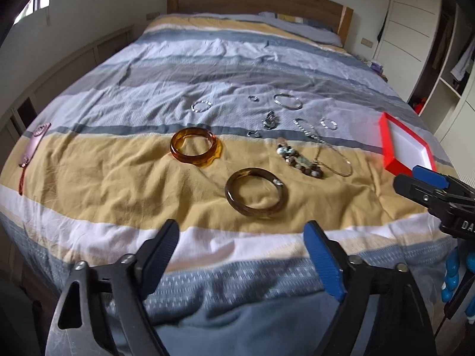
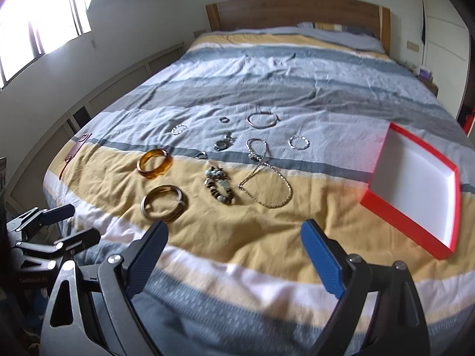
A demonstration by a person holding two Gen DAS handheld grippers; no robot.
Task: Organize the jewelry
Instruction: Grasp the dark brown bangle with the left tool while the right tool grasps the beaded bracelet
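Both the left gripper [image 1: 240, 255] and right gripper [image 2: 234, 255] hang spread and empty over the bed's edge — bangles and chains laid out singly, the red tray [image 2: 383, 198] beside them, likely their destination

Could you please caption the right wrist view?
Open right gripper faces jewelry spread on striped bedding beside an empty red tray.

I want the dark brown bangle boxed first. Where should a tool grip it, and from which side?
The dark brown bangle lies flat on the quilt. Come from above with the open left tool, one finger inside the ring, one outside, pinching the near rim.
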